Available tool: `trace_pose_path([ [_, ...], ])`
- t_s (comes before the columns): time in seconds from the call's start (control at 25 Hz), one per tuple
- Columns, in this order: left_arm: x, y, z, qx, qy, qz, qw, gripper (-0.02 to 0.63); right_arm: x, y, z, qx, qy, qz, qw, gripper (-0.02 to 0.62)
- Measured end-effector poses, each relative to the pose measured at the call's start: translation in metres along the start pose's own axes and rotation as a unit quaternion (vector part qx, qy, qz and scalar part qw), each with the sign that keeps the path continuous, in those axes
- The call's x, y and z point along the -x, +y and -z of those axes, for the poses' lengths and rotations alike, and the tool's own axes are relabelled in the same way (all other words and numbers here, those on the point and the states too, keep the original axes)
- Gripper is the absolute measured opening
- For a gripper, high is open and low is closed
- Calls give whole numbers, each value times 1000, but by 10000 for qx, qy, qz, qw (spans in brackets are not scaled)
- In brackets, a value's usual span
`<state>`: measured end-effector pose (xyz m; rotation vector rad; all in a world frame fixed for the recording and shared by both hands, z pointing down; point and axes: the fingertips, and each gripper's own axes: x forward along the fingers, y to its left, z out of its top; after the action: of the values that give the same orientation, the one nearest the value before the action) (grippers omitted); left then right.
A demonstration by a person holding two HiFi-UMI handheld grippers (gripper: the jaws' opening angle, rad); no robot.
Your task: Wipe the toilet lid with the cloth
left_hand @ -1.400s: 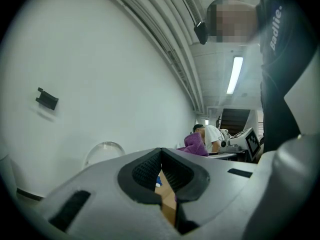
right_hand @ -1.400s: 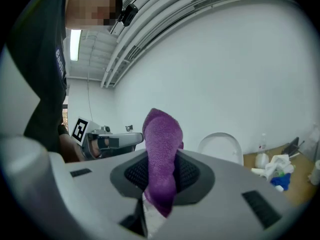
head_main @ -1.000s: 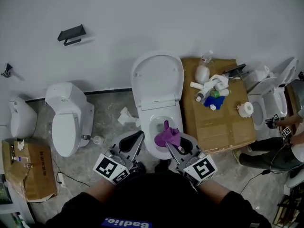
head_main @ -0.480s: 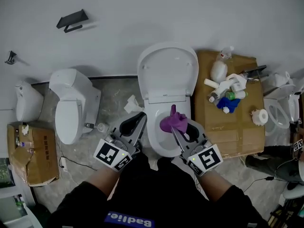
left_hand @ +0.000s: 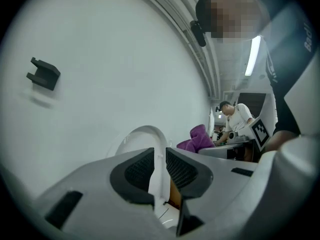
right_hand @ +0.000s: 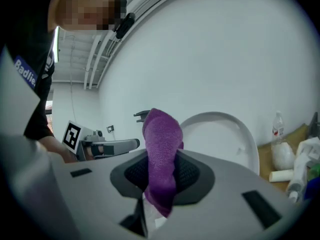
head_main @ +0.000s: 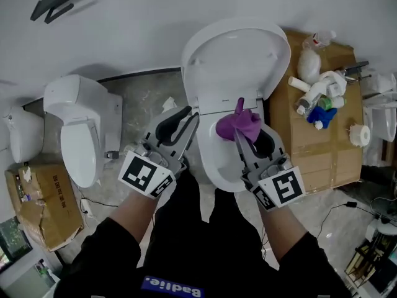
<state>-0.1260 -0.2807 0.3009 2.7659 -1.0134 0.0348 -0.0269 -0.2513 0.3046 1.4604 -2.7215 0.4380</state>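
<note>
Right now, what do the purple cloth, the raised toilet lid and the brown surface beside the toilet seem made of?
Purple cloth: soft terry or microfibre, judging by its fuzzy nap. Toilet lid: smooth, glossy white, probably plastic, though ceramic can't be excluded. Brown surface: matte cardboard, with a flap seam across its top.

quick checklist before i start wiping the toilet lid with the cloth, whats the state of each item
1. Cloth gripped: ok. The right gripper is shut on the purple cloth.
2. Lid exposed: ok. The toilet lid stands raised, with its inner face toward the grippers.
3. Other gripper free: ok. The left gripper has just been opening its jaws to a narrow gap, and nothing is pinched.
4. Cloth touching lid: cannot tell.
5. Clutter clear of lid: ok. The bottles sit on the cardboard box beside the toilet.
</note>
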Motion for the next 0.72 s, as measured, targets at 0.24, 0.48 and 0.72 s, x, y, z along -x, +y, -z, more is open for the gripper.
trace_pose_path([
  [0.24,-19,50,25,-329,117,165,9993,112,-55,-15,12,213,-50,284,9994,95],
  [0.48,-42,96,57,-542,200,228,9981,163,-92,-41,21,566,-77,535,9969,95],
  [0.72,-66,127,86,-740,415,284,9960,218,-114,-72,36,648,-100,700,9954,95],
])
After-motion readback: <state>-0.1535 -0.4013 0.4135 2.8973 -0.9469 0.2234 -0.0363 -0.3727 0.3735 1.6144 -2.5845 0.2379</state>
